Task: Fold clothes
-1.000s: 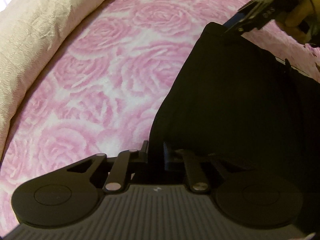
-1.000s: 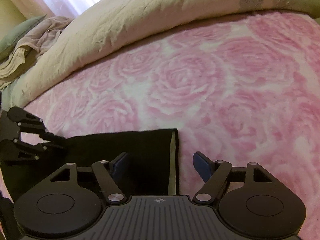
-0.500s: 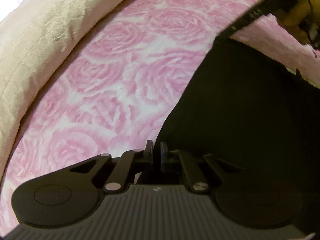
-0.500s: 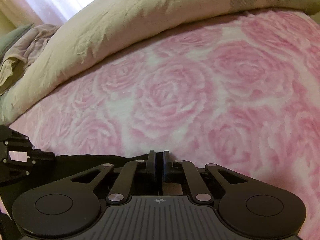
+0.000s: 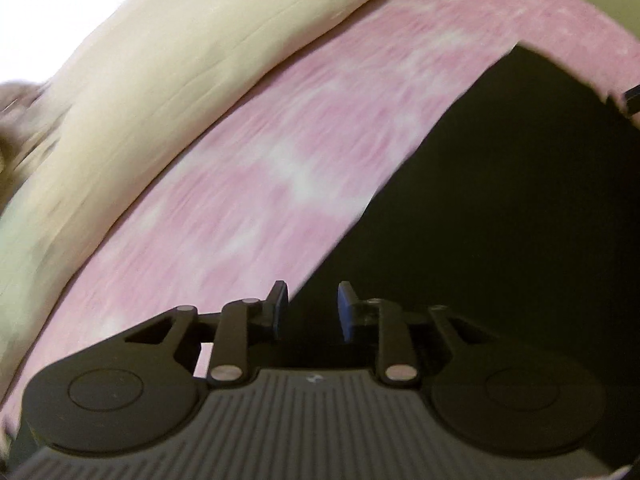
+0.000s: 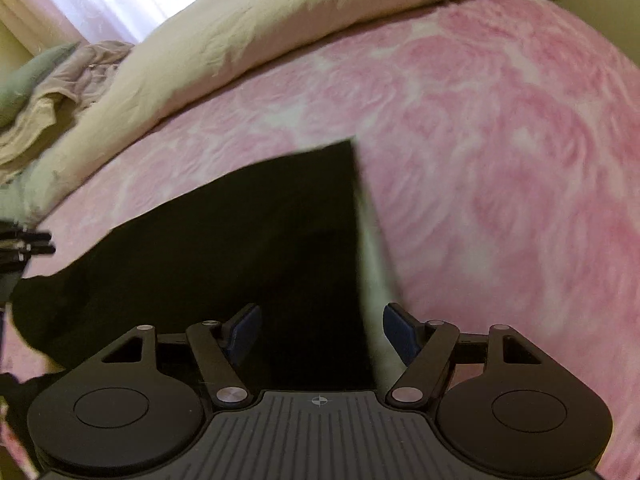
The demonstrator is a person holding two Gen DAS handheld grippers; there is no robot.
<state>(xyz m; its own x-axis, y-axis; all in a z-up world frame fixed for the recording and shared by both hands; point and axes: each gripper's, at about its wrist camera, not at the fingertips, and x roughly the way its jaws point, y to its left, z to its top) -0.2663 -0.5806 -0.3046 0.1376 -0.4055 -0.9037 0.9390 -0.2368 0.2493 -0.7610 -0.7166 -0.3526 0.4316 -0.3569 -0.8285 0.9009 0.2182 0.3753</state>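
A black garment [image 5: 500,220] lies flat on the pink rose-patterned bed cover [image 5: 280,168]. In the left wrist view it fills the right side, and my left gripper [image 5: 313,310] is open over its near left edge, holding nothing. In the right wrist view the garment [image 6: 240,248] lies ahead with a square far right corner and a pale strip along its right edge. My right gripper [image 6: 322,334] is open over that right edge, holding nothing. The left gripper's tip [image 6: 28,242] shows at the far left.
A cream duvet [image 6: 260,28] is bunched along the far side of the bed and shows in the left wrist view [image 5: 140,100] too. Crumpled pale clothes [image 6: 72,84] and a green pillow [image 6: 24,80] lie at the far left. Both views are motion-blurred.
Both grippers were shut on the garment's edge half a second ago and have opened and let go. The garment now lies folded farther out on the bed, and both grippers have pulled back.
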